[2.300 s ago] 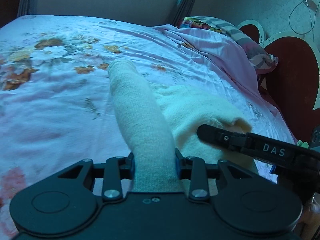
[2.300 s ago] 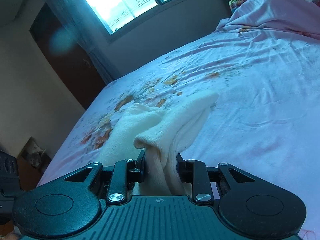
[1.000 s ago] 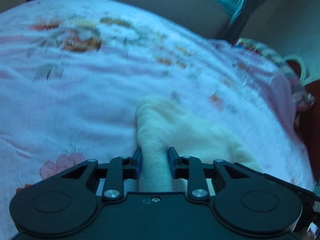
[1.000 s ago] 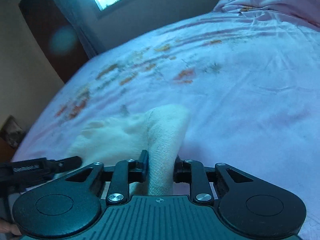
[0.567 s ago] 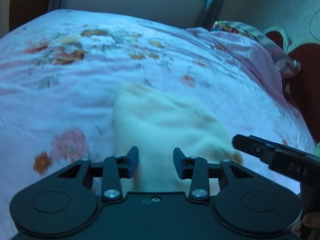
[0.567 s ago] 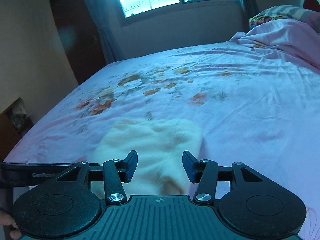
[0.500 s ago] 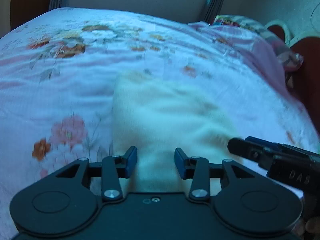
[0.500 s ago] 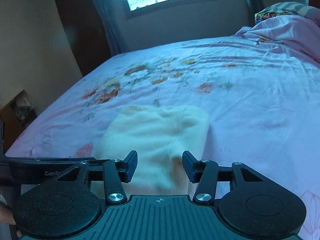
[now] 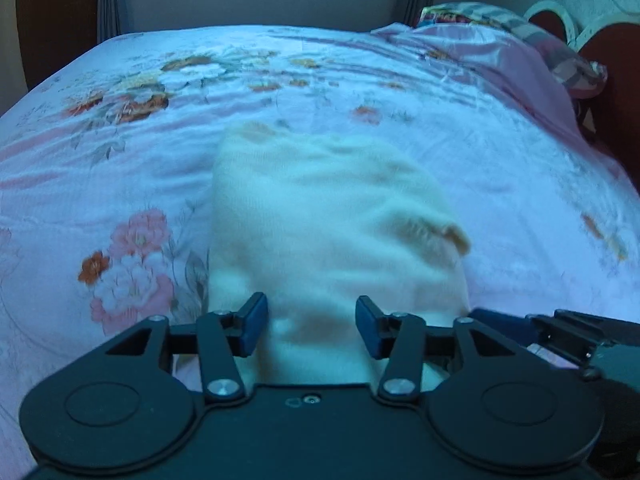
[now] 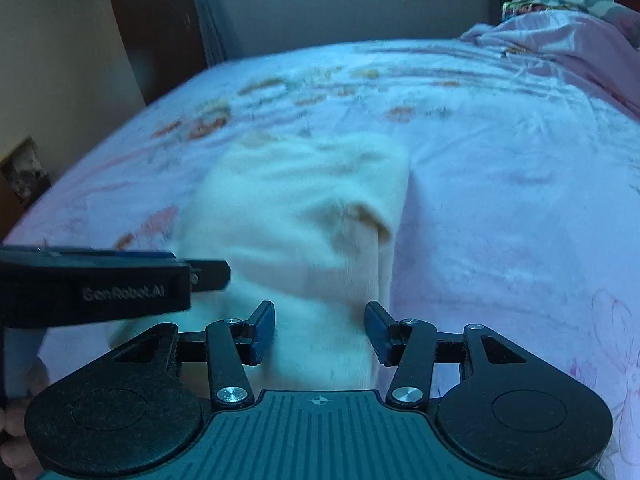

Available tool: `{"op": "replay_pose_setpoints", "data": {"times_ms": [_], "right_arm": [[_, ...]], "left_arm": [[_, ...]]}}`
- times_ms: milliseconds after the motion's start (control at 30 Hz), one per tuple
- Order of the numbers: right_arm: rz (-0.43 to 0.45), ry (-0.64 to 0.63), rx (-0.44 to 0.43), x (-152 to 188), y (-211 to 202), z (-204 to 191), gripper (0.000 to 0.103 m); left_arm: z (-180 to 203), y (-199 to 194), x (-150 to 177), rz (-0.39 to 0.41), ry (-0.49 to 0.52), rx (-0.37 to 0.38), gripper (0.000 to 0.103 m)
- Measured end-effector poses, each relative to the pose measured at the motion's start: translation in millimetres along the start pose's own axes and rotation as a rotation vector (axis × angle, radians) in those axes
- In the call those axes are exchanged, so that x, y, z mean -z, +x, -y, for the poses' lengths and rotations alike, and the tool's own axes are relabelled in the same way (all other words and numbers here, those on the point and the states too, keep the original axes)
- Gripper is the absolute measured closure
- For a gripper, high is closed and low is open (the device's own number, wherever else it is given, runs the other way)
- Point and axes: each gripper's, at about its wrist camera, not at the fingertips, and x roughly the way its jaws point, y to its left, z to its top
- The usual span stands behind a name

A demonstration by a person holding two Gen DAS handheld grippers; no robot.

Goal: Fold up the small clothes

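Floral bedsheet (image 9: 460,152) carries a folded cream garment (image 9: 320,216) mid-frame; left gripper (image 9: 311,326) opening, right gripper (image 10: 320,334) released, both straddling its near edge.

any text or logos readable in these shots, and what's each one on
"GenRobot.AI": embossed on the side of the left gripper, seen in the right wrist view, a little blurred.
A small mark near the screw on the left gripper's body in its own view: too small to read.
Nothing written on the cream garment or the floral bedsheet.
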Motion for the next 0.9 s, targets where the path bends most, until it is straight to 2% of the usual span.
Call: {"op": "replay_pose_setpoints", "data": {"times_ms": [133, 233, 300, 400, 533, 567, 600, 633, 667, 800, 900], "right_arm": [[-0.012, 0.038, 0.001, 8, 2, 6, 0.052], [0.007, 0.049, 0.002, 9, -12, 8, 0.052], [0.010, 0.055, 0.014, 11, -18, 9, 0.052], [0.001, 0.079, 0.008, 14, -25, 13, 0.052], [-0.003, 0.111, -0.010, 15, -45, 18, 0.051], [0.001, 0.112, -0.011, 16, -51, 20, 0.041], [0.008, 0.115, -0.009, 17, -59, 21, 0.025], [0.017, 0.117, -0.015, 17, -66, 22, 0.018], [0.034, 0.118, -0.034, 19, -75, 23, 0.014], [0.068, 0.119, -0.079, 22, -108, 25, 0.011], [0.073, 0.156, -0.146, 22, -131, 28, 0.000]], "left_arm": [[5, 1, 8, 0.004, 0.033, -0.023, 0.053], [3, -4, 6, -0.009, -0.001, 0.009, 0.038], [4, -9, 8, 0.000, -0.004, 0.026, 0.021], [6, -14, 14, -0.002, -0.033, 0.029, 0.003], [4, -28, 19, -0.015, -0.088, 0.006, 0.002], [3, -33, 19, -0.028, -0.106, -0.016, 0.002], [2, -39, 18, -0.040, -0.117, -0.047, 0.002], [1, -44, 16, -0.044, -0.113, -0.077, 0.002], [3, -52, 16, -0.037, -0.093, -0.115, 0.002], [20, -93, 20, 0.057, 0.024, -0.235, 0.001], [35, -113, 19, 0.005, 0.072, -0.251, 0.002]]}}
